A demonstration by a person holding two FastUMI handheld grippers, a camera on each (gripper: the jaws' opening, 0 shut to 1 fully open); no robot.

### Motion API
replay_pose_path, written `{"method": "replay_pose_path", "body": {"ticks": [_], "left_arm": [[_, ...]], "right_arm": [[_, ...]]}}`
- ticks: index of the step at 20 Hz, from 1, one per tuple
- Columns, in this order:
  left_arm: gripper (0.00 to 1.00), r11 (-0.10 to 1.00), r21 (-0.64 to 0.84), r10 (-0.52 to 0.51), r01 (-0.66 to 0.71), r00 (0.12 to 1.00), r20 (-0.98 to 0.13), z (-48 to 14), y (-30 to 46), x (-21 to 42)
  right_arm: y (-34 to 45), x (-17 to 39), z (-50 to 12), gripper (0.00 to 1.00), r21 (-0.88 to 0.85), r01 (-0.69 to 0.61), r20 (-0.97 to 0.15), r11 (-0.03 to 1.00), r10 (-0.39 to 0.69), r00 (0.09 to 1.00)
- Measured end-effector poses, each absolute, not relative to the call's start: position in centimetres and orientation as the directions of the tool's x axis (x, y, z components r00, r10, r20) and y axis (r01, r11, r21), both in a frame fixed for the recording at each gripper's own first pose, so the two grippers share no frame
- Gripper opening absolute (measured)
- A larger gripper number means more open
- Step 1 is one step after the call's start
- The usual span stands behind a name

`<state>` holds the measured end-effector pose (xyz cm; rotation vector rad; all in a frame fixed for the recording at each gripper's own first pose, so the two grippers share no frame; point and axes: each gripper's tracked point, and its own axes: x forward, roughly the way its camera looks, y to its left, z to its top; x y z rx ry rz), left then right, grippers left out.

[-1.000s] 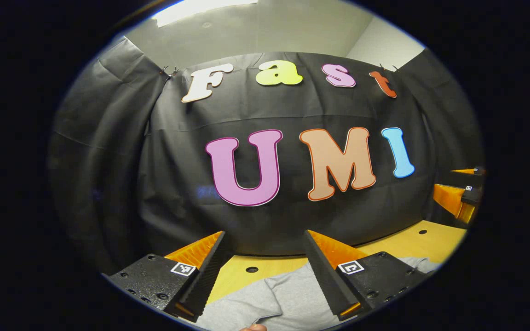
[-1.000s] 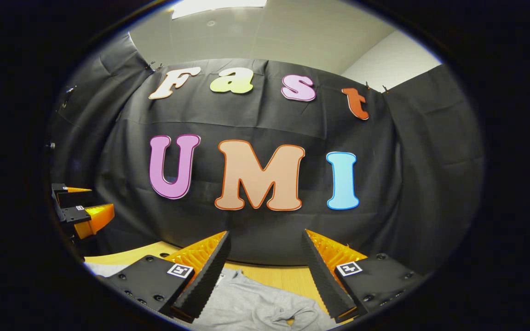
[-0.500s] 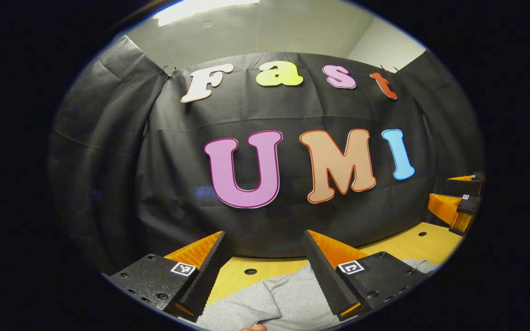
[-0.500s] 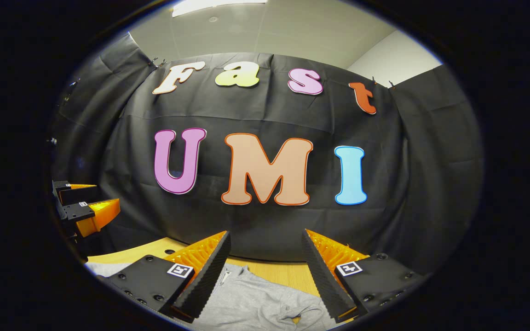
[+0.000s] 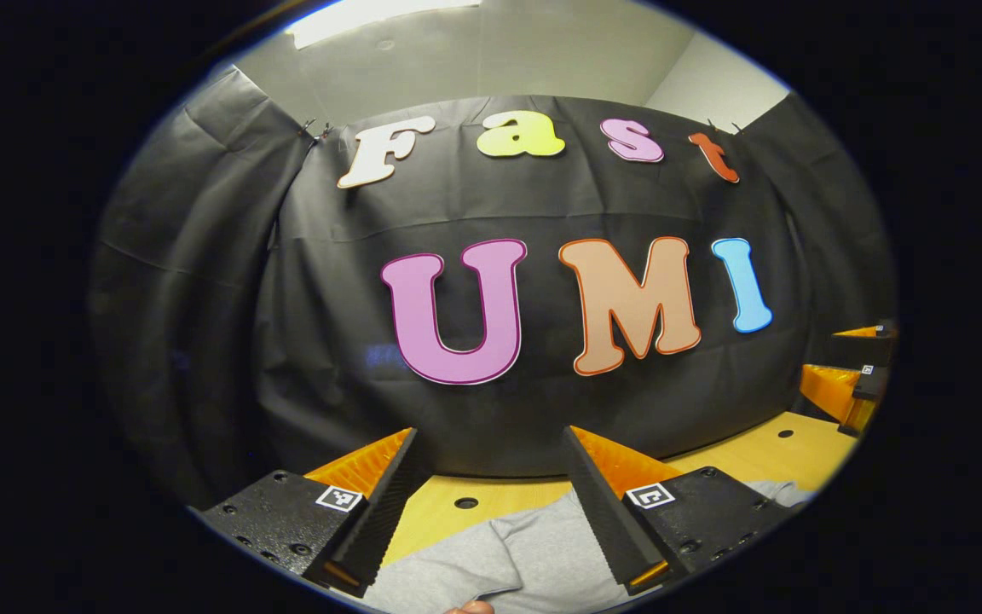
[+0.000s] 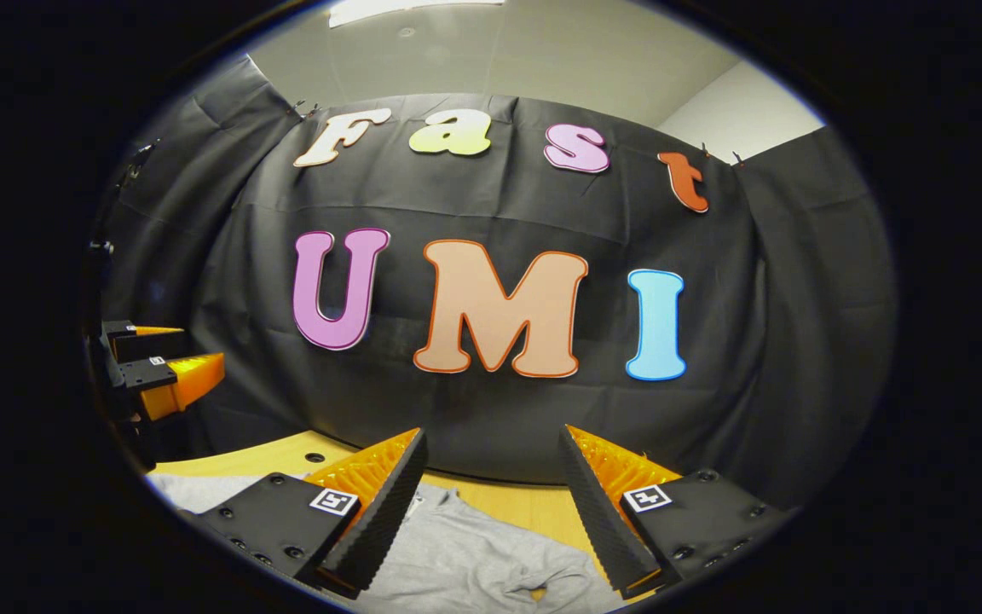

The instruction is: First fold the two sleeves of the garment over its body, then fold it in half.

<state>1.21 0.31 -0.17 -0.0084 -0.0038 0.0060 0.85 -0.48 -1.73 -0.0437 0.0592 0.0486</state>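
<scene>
A grey garment (image 5: 508, 558) lies on the wooden table (image 5: 764, 456) below my left gripper (image 5: 491, 443), which hangs open above it with nothing between its fingers. In the right gripper view the same grey garment (image 6: 474, 563) lies rumpled under my right gripper (image 6: 491, 443), also open and holding nothing. The right gripper (image 5: 853, 375) shows at the far right edge of the left gripper view, and the left gripper (image 6: 158, 367) at the far left edge of the right gripper view. Both are raised above the table and point at the booth wall.
The black booth wall (image 5: 491, 341) rises straight ahead behind the table's far edge. Round holes (image 5: 465, 503) dot the tabletop. A fingertip (image 5: 470, 607) peeks in at the bottom of the left gripper view.
The right gripper has tipped down slightly, so more of the garment and table shows beneath it. The left gripper has hardly moved. Both stay open.
</scene>
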Motion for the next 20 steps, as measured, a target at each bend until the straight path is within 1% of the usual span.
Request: {"method": "replay_pose_path", "body": {"ticks": [6,7,10,11,12,20], "left_arm": [[0.96,1.0,-0.024,-0.003,0.003,1.0,-0.022,-1.3,-0.4,1.7],[0.99,1.0,-0.023,-0.007,0.006,1.0,-0.021,-1.3,-0.6,1.8],[0.93,1.0,-0.022,-0.02,0.019,1.0,-0.023,-1.5,-1.5,2.2],[0.96,0.999,-0.026,-0.023,0.023,0.999,-0.027,-1.7,-1.7,2.2],[0.96,0.999,-0.028,-0.025,0.024,0.999,-0.031,-1.8,-1.9,2.3],[0.96,0.998,-0.037,-0.05,0.049,0.998,-0.04,-2.1,-3.4,2.7]], "right_arm": [[-4.9,0.4,-3.5,0.97,-0.068,0.018,-0.095,0.998,-0.024,0.995],[-5.3,0.2,-4.1,0.97,-0.071,0.014,-0.108,0.997,-0.022,0.994],[-7.2,-0.7,-5.3,0.97,-0.106,0.017,-0.149,0.994,-0.032,0.988],[-7.9,-1.1,-5.7,0.98,-0.12,0.021,-0.158,0.993,-0.04,0.987],[-8.5,-1.5,-5.8,0.98,-0.133,0.024,-0.165,0.991,-0.046,0.985],[-14.3,-4.7,-9.8,0.98,-0.191,0.065,-0.275,0.98,-0.116,0.954]]}}
